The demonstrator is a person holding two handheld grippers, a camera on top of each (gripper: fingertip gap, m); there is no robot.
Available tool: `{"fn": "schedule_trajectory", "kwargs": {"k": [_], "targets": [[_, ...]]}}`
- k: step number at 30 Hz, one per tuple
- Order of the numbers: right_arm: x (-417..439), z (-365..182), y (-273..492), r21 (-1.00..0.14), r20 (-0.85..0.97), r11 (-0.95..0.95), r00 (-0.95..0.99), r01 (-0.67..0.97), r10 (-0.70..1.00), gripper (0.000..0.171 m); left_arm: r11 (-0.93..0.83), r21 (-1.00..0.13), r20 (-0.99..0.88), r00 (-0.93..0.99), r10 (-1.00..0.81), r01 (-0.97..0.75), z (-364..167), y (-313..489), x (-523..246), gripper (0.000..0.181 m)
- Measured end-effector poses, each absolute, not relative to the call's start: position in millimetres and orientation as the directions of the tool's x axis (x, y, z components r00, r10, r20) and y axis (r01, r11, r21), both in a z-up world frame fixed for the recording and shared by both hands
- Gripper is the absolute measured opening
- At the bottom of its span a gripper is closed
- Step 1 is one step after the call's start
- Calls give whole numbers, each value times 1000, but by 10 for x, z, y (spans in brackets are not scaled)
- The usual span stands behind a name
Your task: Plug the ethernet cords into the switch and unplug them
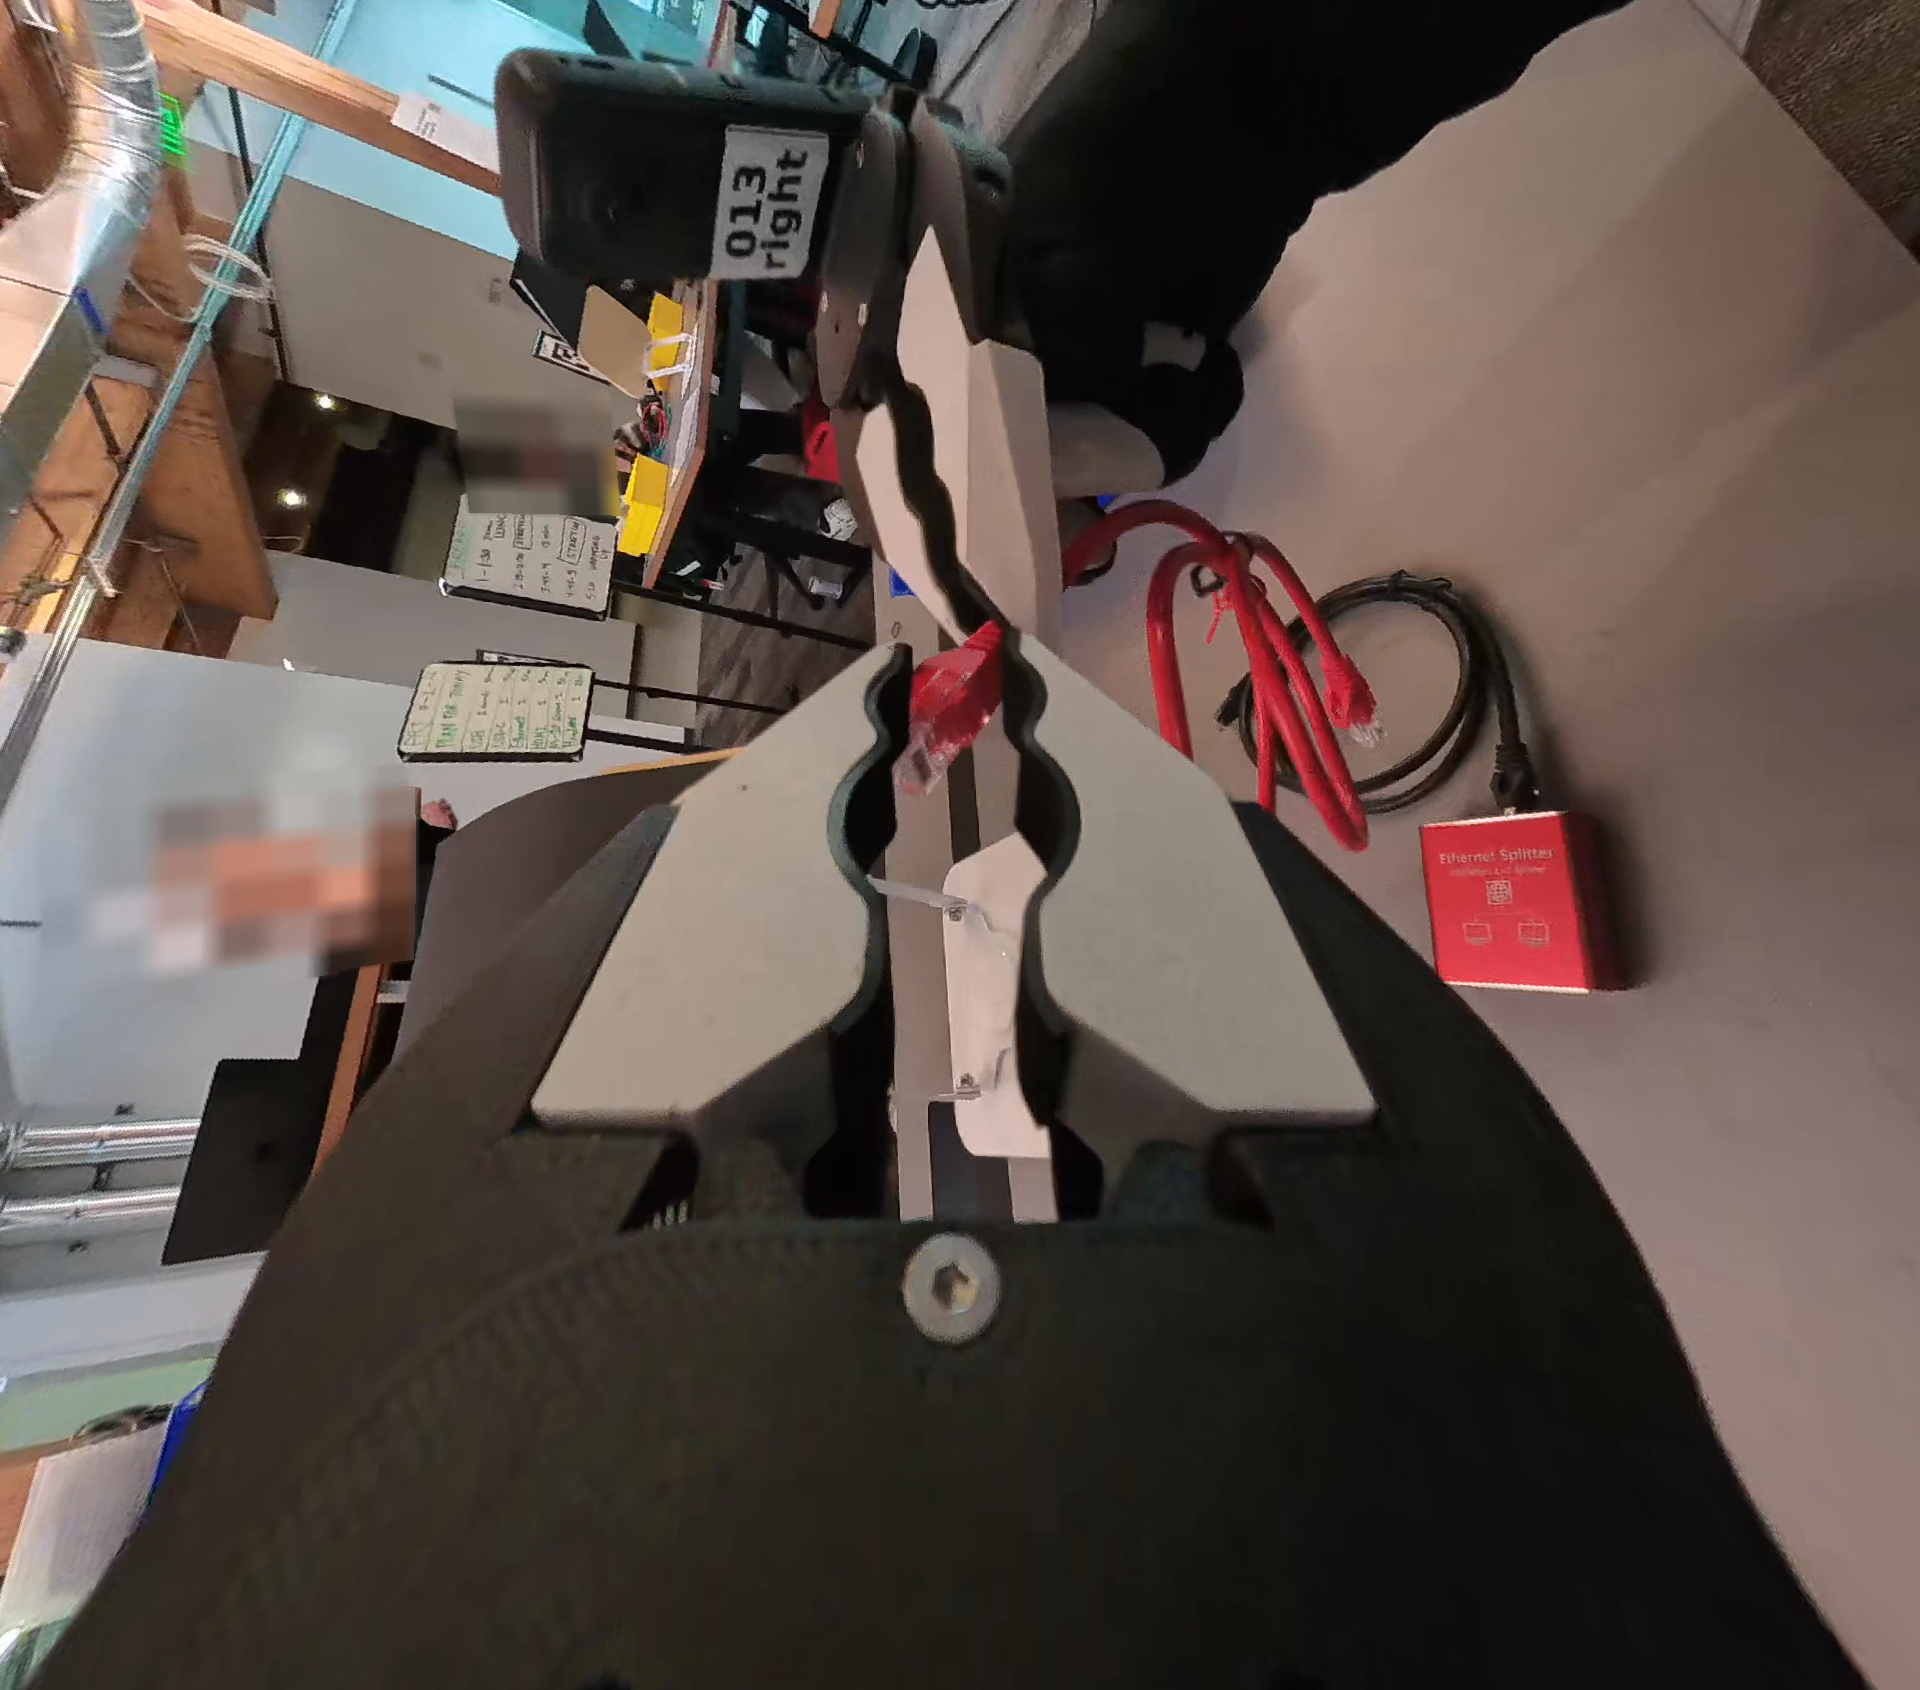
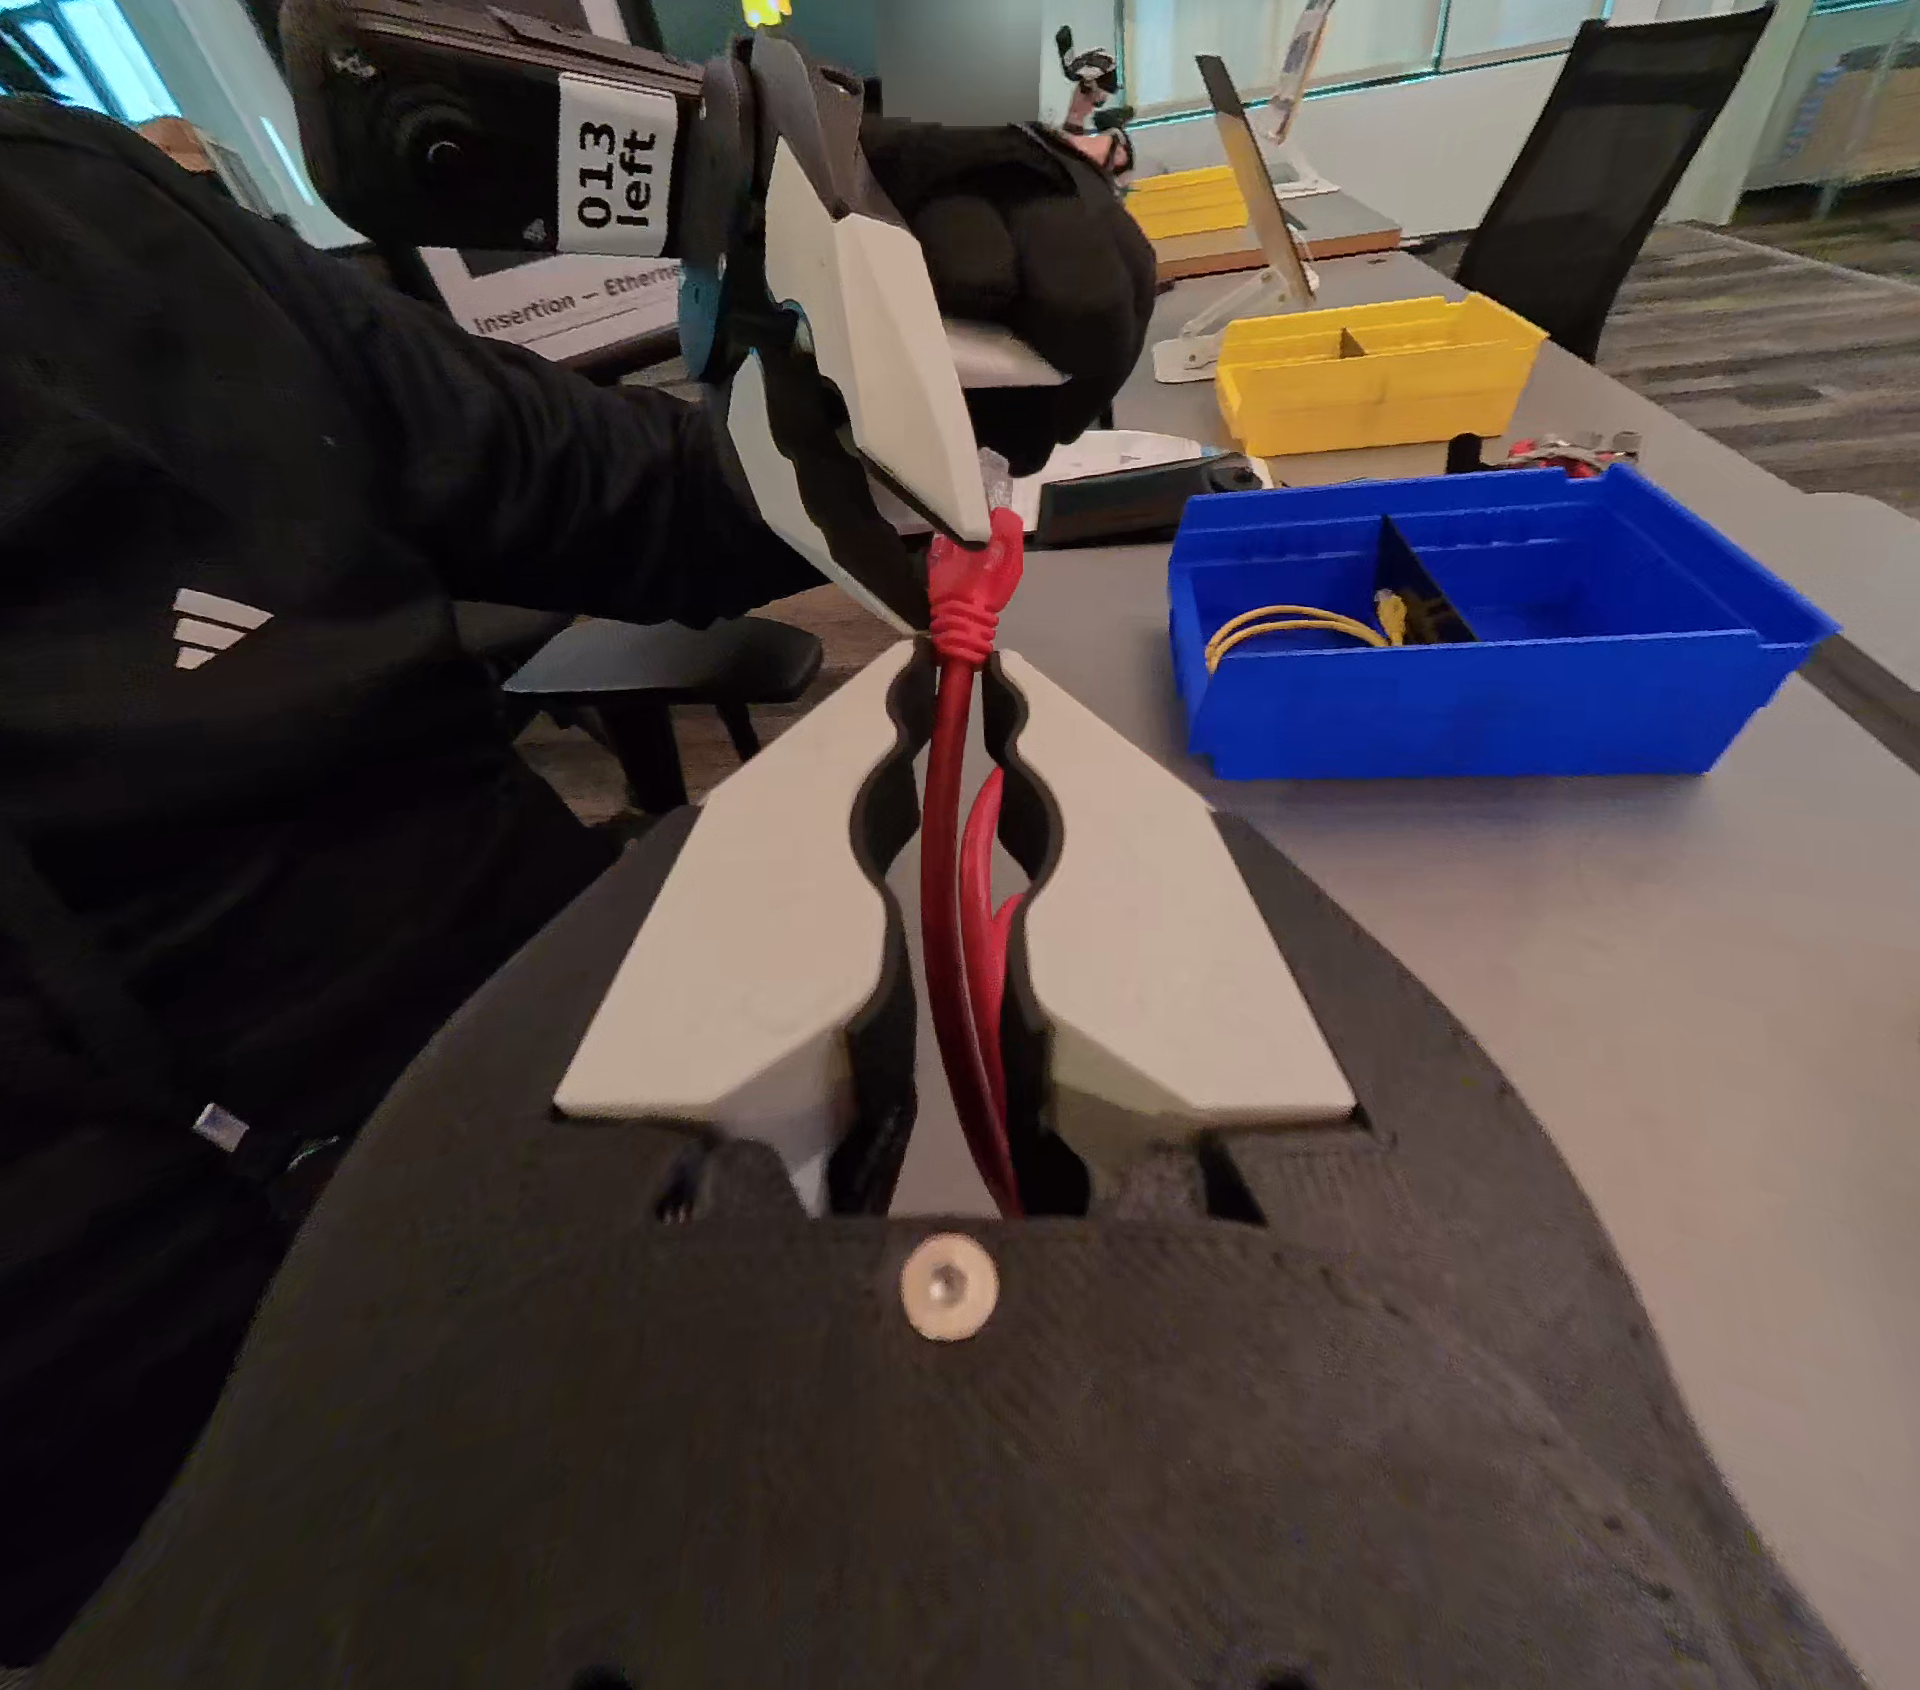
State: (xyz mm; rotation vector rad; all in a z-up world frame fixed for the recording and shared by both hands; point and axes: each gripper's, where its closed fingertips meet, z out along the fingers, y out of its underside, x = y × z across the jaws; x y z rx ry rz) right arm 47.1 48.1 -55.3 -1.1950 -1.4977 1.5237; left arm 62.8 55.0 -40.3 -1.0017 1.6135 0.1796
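Note:
My left gripper (image 1: 956, 666) is shut on the clear-tipped plug (image 1: 948, 710) of a red ethernet cord and holds it above the grey table (image 1: 1621, 497). My right gripper (image 2: 954, 653) is shut on the same cord (image 2: 951, 809) just behind the plug's boot (image 2: 971, 591). The two grippers meet tip to tip; the right one shows in the left wrist view (image 1: 982, 627), the left one in the right wrist view (image 2: 966, 544). The red switch box (image 1: 1517, 902) lies on the table, apart from both grippers. The rest of the red cord (image 1: 1247, 653) lies coiled beside it, with a free plug (image 1: 1351, 695).
A black cable (image 1: 1455, 684) loops from the switch. A blue bin (image 2: 1455, 705) holding a yellow cord stands to the right, a yellow bin (image 2: 1371, 383) behind it. A black chair (image 2: 1600, 165) and a sign board (image 2: 447, 82) stand farther back. Only a small space, under 4 cm, lies between the two pairs of fingers.

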Motion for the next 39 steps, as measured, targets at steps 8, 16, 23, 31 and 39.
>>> {"fn": "schedule_trajectory", "kwargs": {"k": [8, 16, 23, 31, 39], "targets": [[531, -576, 391, -985, -134, -80, -396, 152, 909, 6, 584, -395, -814, -25, -581, -709, -408, 505, 603, 35], [549, -443, 382, -982, -191, -164, -426, 98, 884, 7, 604, -432, -828, 29, -561, -670, -341, 511, 650, 15], [533, -108, 392, -921, -297, -384, -529, -59, 795, 11, 660, -352, -933, 197, -300, -664, -59, 532, 663, 13], [530, 121, 327, -854, -325, -503, -619, -133, 715, 11, 683, -217, -965, 260, -40, -698, 124, 484, 687, 14], [528, 52, 448, -903, -290, -407, -501, -138, 815, 10, 677, -247, -952, 305, -34, -694, 110, 578, 683, 24]]}}
